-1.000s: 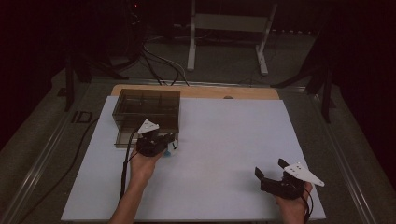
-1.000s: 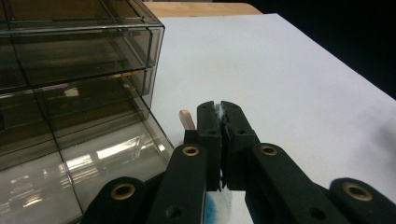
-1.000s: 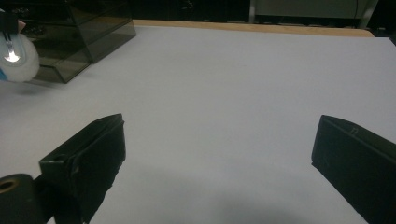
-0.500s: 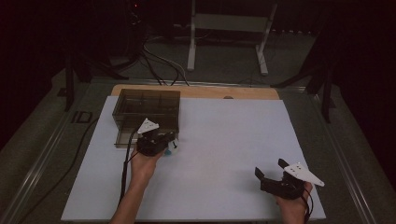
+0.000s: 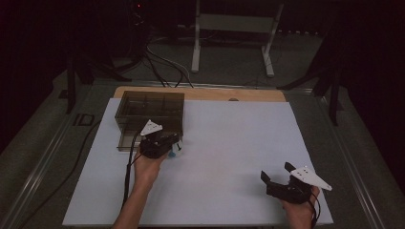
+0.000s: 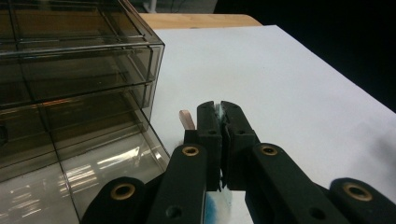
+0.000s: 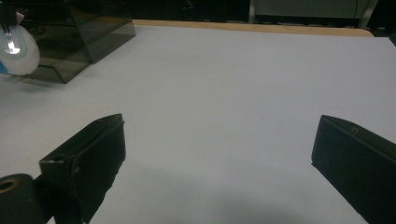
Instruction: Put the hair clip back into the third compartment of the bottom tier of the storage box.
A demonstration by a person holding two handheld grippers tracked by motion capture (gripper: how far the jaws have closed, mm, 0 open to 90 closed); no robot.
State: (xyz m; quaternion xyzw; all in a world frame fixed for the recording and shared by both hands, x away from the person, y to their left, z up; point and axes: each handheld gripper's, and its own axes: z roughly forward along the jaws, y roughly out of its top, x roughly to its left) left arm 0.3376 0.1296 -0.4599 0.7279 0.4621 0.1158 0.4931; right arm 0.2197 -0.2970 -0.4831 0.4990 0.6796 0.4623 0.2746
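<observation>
My left gripper (image 5: 173,142) sits at the front right corner of a smoked clear drawer box (image 5: 150,114). Its jaws are shut on a small white and blue object (image 5: 178,148). In the left gripper view the left gripper (image 6: 222,106) pinches a thin white sliver of that object (image 6: 218,205), and the drawer box (image 6: 70,93) stands just to its left. My right gripper (image 5: 275,171) rests open near the table's front right. In the right gripper view the right gripper (image 7: 219,140) has bare white surface between its jaws, with the round white object (image 7: 16,51) far off.
A white sheet (image 5: 229,143) covers the table, with a wooden strip (image 5: 200,93) along its far edge. A small copper-coloured tab (image 6: 187,119) sticks up beside the left jaw. Cables and a metal stand (image 5: 229,43) lie on the floor beyond the table.
</observation>
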